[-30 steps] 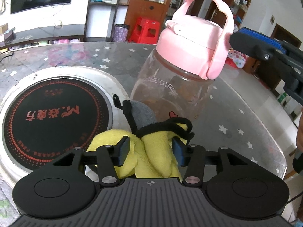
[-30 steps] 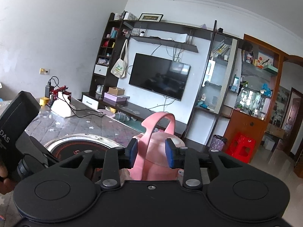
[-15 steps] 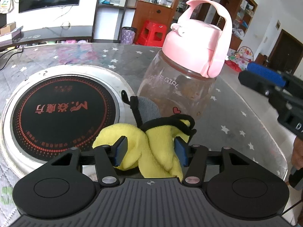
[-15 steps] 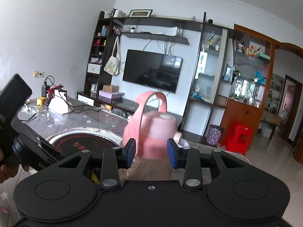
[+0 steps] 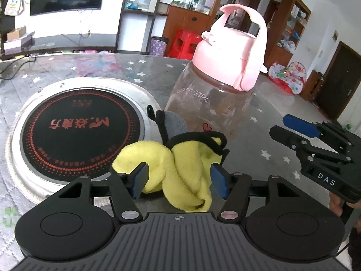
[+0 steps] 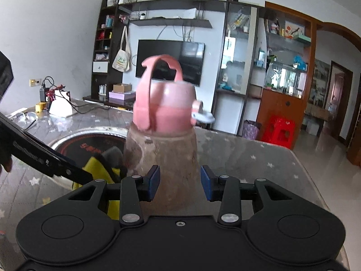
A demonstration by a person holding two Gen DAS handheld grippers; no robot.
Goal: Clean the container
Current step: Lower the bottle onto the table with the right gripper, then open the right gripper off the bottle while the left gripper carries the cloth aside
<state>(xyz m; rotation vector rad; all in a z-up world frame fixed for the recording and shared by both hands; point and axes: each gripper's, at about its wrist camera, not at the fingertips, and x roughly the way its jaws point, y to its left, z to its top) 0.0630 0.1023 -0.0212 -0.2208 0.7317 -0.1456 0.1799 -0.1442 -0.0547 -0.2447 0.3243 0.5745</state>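
Preparatory step: left hand-held gripper (image 5: 178, 181), jaws apart, straddled the yellow cloth (image 5: 180, 169) unclamped. Right hand-held gripper (image 6: 180, 182), open, bracketed the bottle (image 6: 164, 144). Next: close on both.

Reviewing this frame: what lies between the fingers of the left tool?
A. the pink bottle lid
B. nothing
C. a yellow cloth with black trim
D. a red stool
C: in the left wrist view, the yellow cloth sits bunched between the blue pads of the left tool, while the bottle with its pink lid stands behind it on the table.
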